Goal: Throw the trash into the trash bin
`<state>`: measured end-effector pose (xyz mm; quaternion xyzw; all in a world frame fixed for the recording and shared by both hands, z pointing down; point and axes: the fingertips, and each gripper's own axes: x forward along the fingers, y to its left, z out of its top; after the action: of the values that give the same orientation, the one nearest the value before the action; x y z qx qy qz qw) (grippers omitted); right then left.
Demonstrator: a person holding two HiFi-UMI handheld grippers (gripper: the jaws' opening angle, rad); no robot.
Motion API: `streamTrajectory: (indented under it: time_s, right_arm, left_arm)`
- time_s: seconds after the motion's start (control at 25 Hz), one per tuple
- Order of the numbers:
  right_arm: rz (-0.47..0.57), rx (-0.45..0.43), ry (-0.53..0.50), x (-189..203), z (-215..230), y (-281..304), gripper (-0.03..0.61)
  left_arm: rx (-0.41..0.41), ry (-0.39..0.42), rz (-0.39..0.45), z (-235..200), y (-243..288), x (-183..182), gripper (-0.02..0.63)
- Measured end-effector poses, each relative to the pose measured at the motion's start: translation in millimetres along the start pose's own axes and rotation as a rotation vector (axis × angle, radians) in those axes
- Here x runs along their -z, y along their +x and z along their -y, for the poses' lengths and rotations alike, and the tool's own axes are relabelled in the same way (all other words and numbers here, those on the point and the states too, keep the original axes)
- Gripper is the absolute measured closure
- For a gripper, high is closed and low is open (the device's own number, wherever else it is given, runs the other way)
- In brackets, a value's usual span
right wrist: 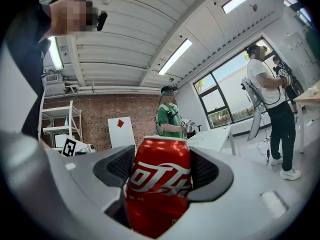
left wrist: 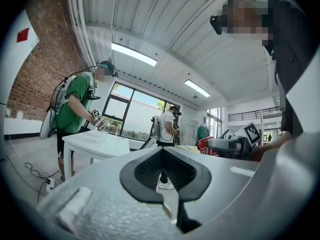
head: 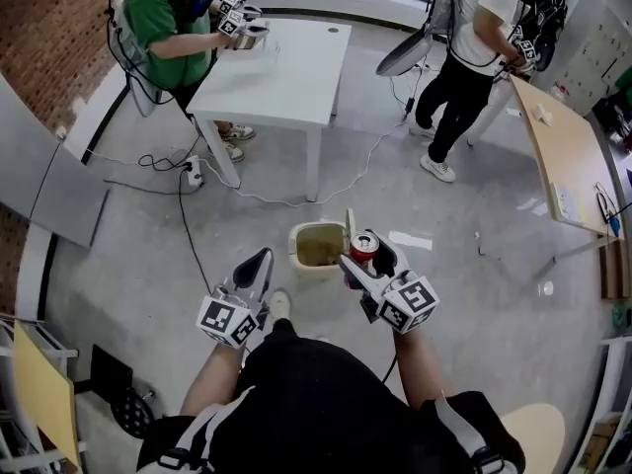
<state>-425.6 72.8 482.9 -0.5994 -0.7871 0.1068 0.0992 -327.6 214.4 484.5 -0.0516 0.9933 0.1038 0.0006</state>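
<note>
My right gripper (head: 367, 250) is shut on a red cola can (head: 364, 246), which it holds upright just right of the trash bin (head: 317, 249). The small beige bin stands on the floor with its lid (head: 349, 223) raised. In the right gripper view the can (right wrist: 159, 184) fills the gap between the two dark pads (right wrist: 116, 170). My left gripper (head: 261, 265) hovers left of the bin, its jaws together with nothing in them. In the left gripper view that gripper (left wrist: 172, 194) shows its pads meeting, and the can (left wrist: 205, 145) appears at the right.
A white table (head: 286, 67) stands beyond the bin, with a person in green (head: 163, 18) working at it. Another person (head: 474, 28) stands at a wooden table (head: 563, 156) on the right. Cables and a power strip (head: 195, 171) lie on the floor.
</note>
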Motion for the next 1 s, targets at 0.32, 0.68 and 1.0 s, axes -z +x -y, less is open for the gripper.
streamTrajectory:
  time_s: [0.32,0.68,1.0]
  right_arm:
    - [0.024,0.047,0.010,-20,25,75,0.242]
    - [-0.074,0.130,-0.021,9,47,132,0.242]
    - [-0.227,0.212,0.020,79,60,151,0.242]
  left_arm:
    - [0.042,0.004,0.013,-71,48,-21,0.611]
    - [0.059,-0.043,-0.056,-124,69,-7,0.611]
    - [0.081,-0.113,-0.159,-147,69,37,0.611]
